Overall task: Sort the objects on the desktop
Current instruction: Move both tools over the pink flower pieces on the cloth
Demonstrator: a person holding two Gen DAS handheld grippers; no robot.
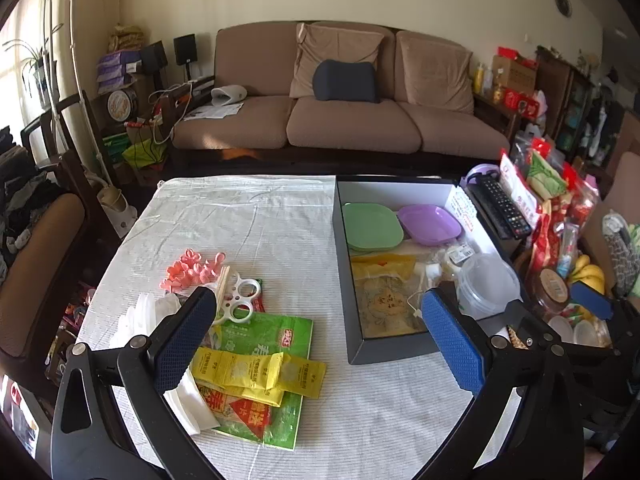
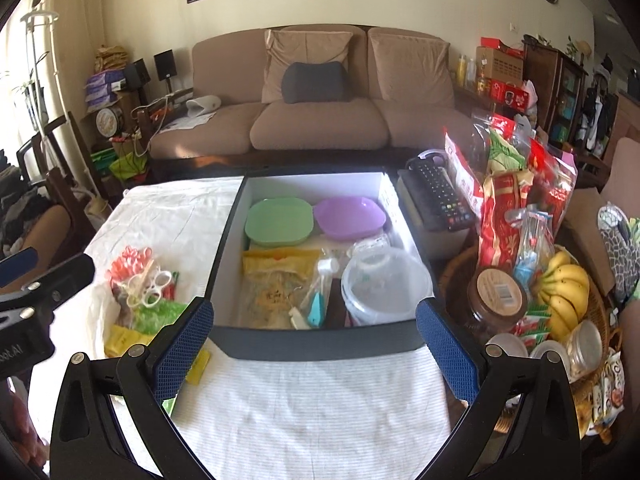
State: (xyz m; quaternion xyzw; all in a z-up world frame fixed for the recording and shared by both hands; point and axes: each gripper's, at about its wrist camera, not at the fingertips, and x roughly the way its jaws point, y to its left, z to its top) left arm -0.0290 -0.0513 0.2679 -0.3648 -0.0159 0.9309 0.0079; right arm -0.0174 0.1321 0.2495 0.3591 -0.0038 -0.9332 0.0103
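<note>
**Both grippers hover open over the cloth-covered surface**

The left gripper [image 1: 316,332] tilts down toward the surface [image 1: 256,224], its fingers [image 1: 184,340] spread wide with nothing between them. The right gripper [image 2: 314,344] tilts down likewise, fingers [image 2: 182,344] spread and empty, just in front of the dark box [image 2: 316,344].

Under the left gripper lies a loose pile: yellow sachets [image 1: 256,372] on a green packet [image 1: 280,336], a white ring-shaped piece [image 1: 242,300], and pink clips [image 1: 192,270] behind. The box, to the right of the pile, holds a green plate [image 2: 278,220], a purple plate [image 2: 348,216], a clear tub [image 2: 380,284] and a yellow bag [image 2: 276,276].

Beyond the surface stands a brown sofa [image 1: 344,120] with a dark cushion [image 1: 344,80], under a framed picture.

The right wrist view alone shows the box's interior fully, a basket with bananas [image 2: 566,288], a brown jar [image 2: 498,292] and a remote control [image 2: 436,196]. The left wrist view shows the pile plainly.
</note>
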